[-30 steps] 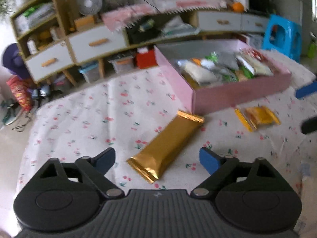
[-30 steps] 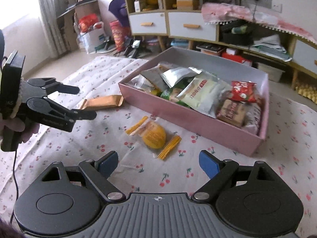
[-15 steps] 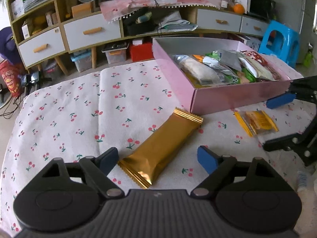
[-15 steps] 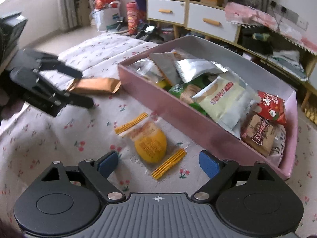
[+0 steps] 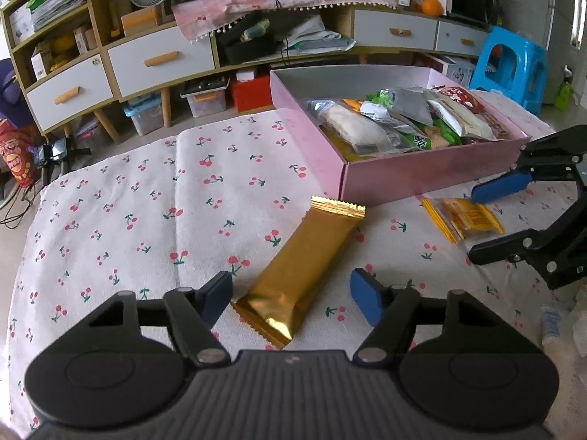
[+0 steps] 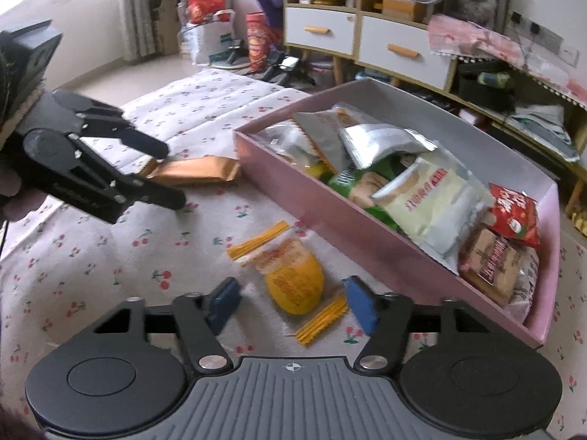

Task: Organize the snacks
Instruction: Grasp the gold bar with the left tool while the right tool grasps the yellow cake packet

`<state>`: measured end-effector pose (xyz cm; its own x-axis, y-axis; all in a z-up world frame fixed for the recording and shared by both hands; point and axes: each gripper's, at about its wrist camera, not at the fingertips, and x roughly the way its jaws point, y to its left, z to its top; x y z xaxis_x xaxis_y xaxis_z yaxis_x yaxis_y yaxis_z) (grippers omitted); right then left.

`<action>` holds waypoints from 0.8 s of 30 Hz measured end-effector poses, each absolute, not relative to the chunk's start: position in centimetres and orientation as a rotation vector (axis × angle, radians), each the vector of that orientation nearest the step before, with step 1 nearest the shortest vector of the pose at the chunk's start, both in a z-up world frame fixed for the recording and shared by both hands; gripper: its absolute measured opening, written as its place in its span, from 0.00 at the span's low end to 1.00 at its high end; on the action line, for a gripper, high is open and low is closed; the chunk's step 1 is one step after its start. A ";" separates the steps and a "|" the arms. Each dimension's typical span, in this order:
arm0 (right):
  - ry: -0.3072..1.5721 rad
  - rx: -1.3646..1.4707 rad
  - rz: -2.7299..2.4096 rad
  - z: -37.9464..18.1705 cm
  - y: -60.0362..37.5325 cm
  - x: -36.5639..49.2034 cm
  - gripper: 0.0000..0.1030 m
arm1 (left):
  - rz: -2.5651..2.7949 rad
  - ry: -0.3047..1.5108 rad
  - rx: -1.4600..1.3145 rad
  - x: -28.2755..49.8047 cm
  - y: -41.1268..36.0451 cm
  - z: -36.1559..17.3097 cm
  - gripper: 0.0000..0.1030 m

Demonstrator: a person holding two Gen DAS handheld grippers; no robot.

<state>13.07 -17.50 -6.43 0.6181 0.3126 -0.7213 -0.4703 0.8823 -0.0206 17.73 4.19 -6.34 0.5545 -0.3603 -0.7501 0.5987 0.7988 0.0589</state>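
Closing both on loose snacks, neither pinched yet. Left gripper [image 5: 291, 295] jaws just narrowing astride gold foil bar [image 5: 304, 267], mid cherry-print cloth [image 5: 110, 220]. Right gripper [image 6: 290, 300] likewise astride yellow cake packet [image 6: 290, 275] beside pink cardboard box [image 6: 330, 212]. Next: you finish squeeze, lift, carry into box.
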 end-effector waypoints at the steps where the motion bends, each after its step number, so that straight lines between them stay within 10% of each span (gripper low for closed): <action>1: 0.787 -0.226 0.465 -6.3 -17.3 13.0 0.45 | -0.586 0.809 0.325 17.7 4.2 -6.3 0.64; 18: 0.761 -0.211 0.474 -6.5 -15.3 14.3 0.52 | -0.557 0.795 0.301 18.1 3.5 -6.6 0.71; 24: 0.770 -0.185 0.458 -6.3 -15.5 14.4 0.38 | -0.543 0.798 0.288 18.2 3.6 -6.1 0.39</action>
